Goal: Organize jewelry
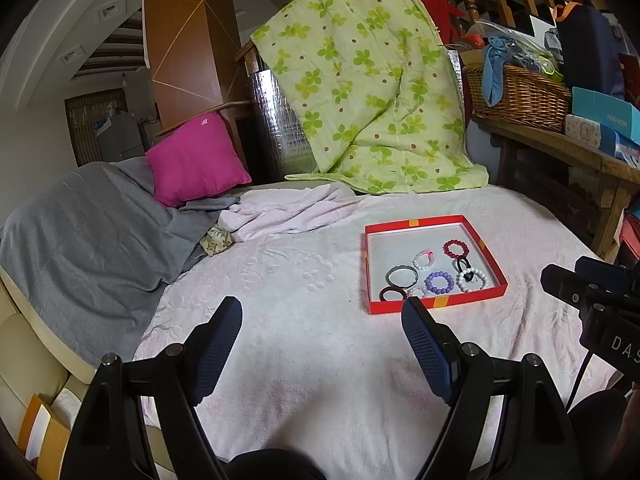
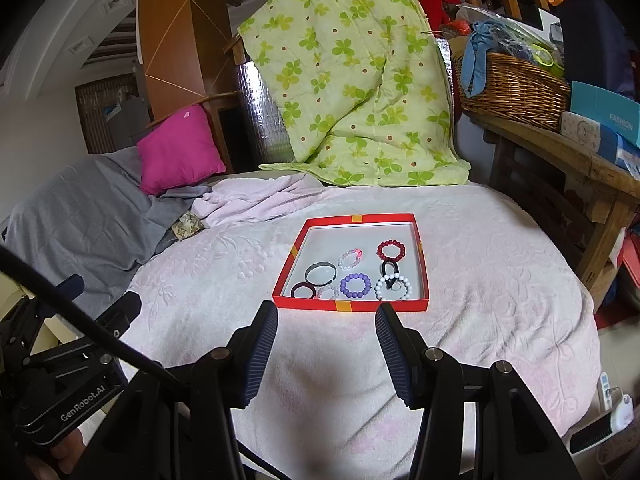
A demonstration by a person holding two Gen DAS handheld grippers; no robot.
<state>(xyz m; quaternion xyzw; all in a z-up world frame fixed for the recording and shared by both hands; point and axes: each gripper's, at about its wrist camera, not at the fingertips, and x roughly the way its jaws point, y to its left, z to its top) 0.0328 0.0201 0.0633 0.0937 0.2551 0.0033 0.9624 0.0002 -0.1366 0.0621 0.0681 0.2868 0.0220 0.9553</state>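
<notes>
A shallow red tray (image 2: 350, 305) with a white floor lies on the pale pink bed cover; in the left wrist view the tray (image 1: 436, 303) is right of centre. Inside lie several bracelets and hair ties: a dark red bead bracelet (image 2: 391, 251), a purple bead bracelet (image 2: 355, 285), a white bead bracelet (image 2: 394, 287), a grey bangle (image 2: 321, 273), a maroon ring (image 2: 303, 291) and a black hair tie (image 2: 389, 269). My right gripper (image 2: 326, 312) is open and empty, just short of the tray's near rim. My left gripper (image 1: 322, 306) is open and empty, left of the tray.
A green clover quilt (image 2: 352, 80) hangs behind the bed. A magenta pillow (image 2: 178, 150) and grey blanket (image 2: 84, 208) lie at the left. A wooden bench (image 2: 576, 164) with a wicker basket (image 2: 516, 88) and boxes stands at the right.
</notes>
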